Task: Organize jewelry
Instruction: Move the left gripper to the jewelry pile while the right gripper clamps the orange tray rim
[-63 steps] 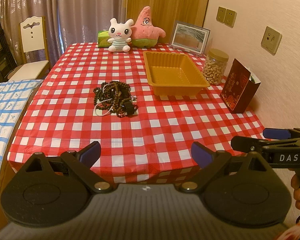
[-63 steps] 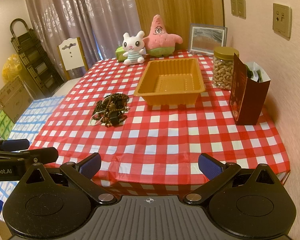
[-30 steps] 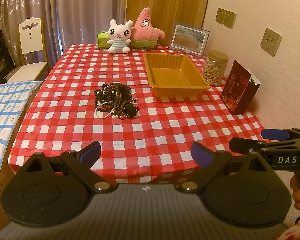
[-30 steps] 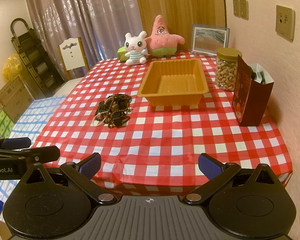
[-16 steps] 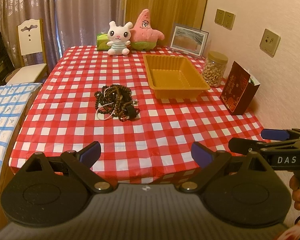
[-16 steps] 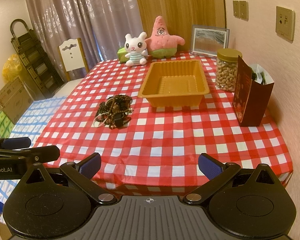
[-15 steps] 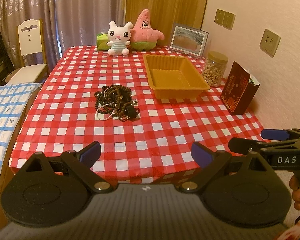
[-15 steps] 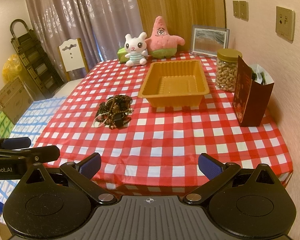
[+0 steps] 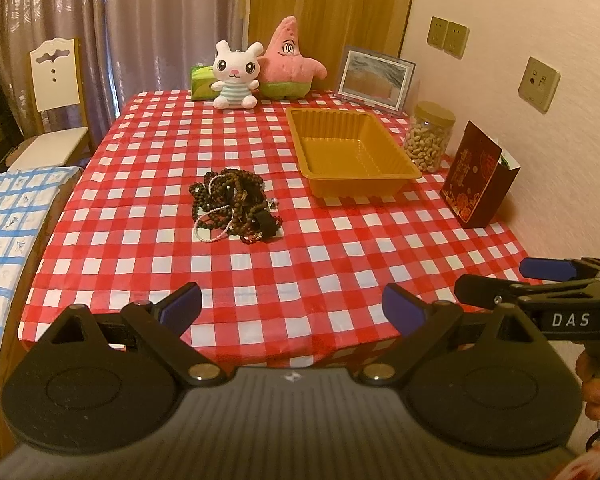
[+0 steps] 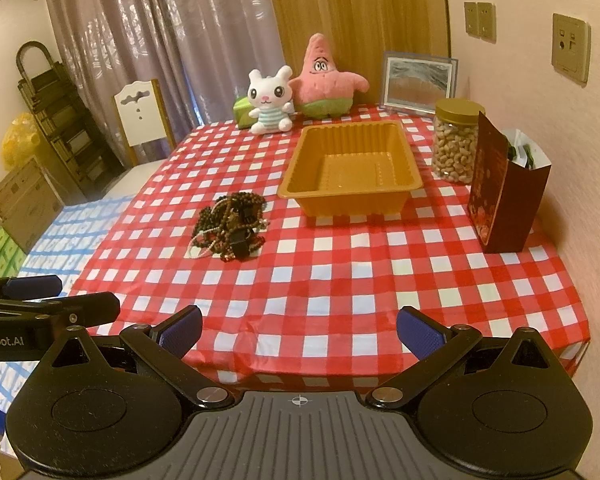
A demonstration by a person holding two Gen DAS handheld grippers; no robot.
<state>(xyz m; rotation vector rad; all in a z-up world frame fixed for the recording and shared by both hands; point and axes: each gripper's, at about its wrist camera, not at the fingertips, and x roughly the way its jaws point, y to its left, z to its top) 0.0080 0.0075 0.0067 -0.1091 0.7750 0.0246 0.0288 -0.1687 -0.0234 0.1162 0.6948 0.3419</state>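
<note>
While bare inside, orange tray [image 9: 410, 171].

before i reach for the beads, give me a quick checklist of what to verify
1. Left gripper open and unloaded: ok, fingers spread, nothing between them.
2. Right gripper open and unloaded: ok.
3. Tangled pile of bead bracelets lying in one heap on the checkered tablecloth: ok.
4. Orange plastic tray holding nothing and free to receive: ok.
5. Straight path from both grippers to the pile unobstructed: ok, only tablecloth lies between.
6. Whether strands will separate singly: cannot tell, they overlap heavily.
</note>
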